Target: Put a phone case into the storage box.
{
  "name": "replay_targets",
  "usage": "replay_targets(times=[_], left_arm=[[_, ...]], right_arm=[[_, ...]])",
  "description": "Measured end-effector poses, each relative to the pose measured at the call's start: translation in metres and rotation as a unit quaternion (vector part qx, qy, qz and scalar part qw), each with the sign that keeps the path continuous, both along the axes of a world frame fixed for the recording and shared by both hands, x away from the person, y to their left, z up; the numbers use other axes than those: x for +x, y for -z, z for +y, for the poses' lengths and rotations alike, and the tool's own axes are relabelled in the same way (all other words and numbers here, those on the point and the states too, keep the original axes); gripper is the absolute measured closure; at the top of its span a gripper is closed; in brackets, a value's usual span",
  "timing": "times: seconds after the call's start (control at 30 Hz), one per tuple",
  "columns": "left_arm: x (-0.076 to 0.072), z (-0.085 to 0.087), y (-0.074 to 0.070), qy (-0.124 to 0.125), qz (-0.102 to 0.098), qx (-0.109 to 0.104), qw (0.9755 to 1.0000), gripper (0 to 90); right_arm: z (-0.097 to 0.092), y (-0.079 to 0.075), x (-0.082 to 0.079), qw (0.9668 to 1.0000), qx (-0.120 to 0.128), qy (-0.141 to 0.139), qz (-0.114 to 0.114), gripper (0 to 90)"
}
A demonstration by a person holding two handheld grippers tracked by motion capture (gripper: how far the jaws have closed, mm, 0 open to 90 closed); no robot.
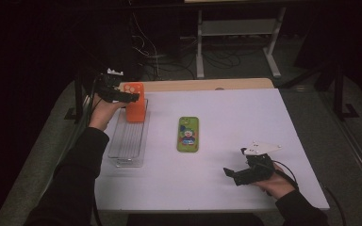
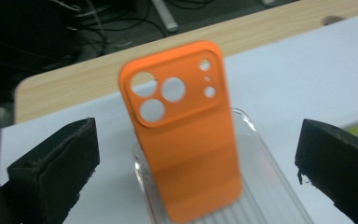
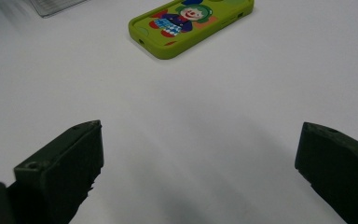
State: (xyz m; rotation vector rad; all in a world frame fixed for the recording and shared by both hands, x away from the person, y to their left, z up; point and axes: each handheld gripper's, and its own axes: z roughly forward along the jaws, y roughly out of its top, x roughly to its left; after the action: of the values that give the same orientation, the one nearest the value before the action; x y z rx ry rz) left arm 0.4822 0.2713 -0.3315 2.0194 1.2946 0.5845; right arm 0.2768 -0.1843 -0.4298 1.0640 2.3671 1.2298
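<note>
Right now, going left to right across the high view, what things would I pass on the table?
left gripper → clear ribbed tray → green phone case → right gripper. The orange phone case overlaps the left gripper and tray, so it is left out.

No readable text, labels or numbers anywhere.

1. A lab or recording room: it's dark everywhere, with light falling on just the white table [image 1: 245,179] at centre frame.
2. Top centre, loose cables [image 1: 169,59] sprawl over the grey floor.
3. Upper right, the white metal legs of a workbench [image 1: 238,28] stand behind.
4. Black stand posts [image 1: 339,89] flank the table at left and right.
</note>
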Motion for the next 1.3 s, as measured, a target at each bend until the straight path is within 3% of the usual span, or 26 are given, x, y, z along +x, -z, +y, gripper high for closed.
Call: replay_targets(times=[0.17,0.4,0.67,0.83,1.27,1.3], left_arm=[[-0.015,0.002,-0.002,0.034,0.0,-0.029,0.999,0.0],[-0.041,-0.01,-0.007,0.08,-0.008,-0.041,0.9959,0.0],[-0.067,-0.034,-0.012,0.142,-0.013,-0.049,0.9886,0.0],[-0.081,-0.049,-0.008,0.164,-0.012,-0.06,0.9846,0.0],[-0.114,-0.09,0.02,0.214,-0.006,-0.077,0.9738,0.0],[-0.116,-0.093,0.021,0.22,-0.005,-0.071,0.9729,0.0]], right_arm=[[0.001,0.003,0.0,1.0,-0.003,-0.004,0.003,0.3],[0.001,0.003,0.002,1.0,-0.005,-0.005,0.005,0.4],[0.001,0.003,0.002,1.0,-0.005,-0.005,0.005,0.4],[0.0,0.003,0.001,1.0,-0.006,-0.004,0.004,0.4],[-0.001,0.002,0.001,1.0,-0.005,-0.005,0.001,0.4],[-0.002,0.002,0.002,1.0,-0.003,-0.004,0.0,0.3]])
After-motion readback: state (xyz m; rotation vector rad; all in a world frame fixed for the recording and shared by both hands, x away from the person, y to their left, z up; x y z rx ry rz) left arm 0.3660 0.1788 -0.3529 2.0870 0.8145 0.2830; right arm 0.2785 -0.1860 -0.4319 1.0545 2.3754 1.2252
